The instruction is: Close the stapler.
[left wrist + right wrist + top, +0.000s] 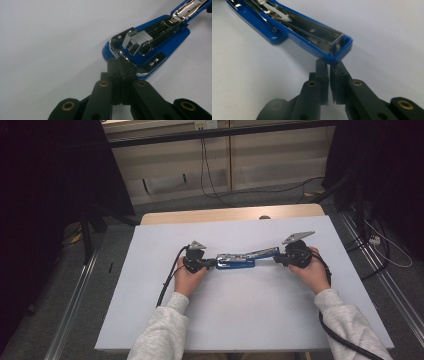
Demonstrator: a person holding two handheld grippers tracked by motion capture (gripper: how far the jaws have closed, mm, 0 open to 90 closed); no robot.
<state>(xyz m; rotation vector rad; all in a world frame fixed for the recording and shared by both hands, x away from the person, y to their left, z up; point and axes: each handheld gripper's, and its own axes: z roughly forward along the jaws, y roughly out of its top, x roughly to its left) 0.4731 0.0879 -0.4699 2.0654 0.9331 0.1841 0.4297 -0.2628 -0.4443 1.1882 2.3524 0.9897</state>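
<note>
1. I've got the blue stapler (242, 258) lying mid-table on the white tabletop (240, 320), swung open, its top arm (307, 32) lifted toward my right.
2. My left gripper (120, 62) is clenched on the chrome rear edge of the stapler's base (130, 65), jaws pressed together.
3. My right gripper (329, 67) pinches the blue tip of the raised top arm, jaws nearly closed around it.

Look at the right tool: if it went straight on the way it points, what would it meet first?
The right tool would meet the blue stapler's open top arm at once. Its tips already sit at that arm's end, though whether they touch is unclear.
</note>
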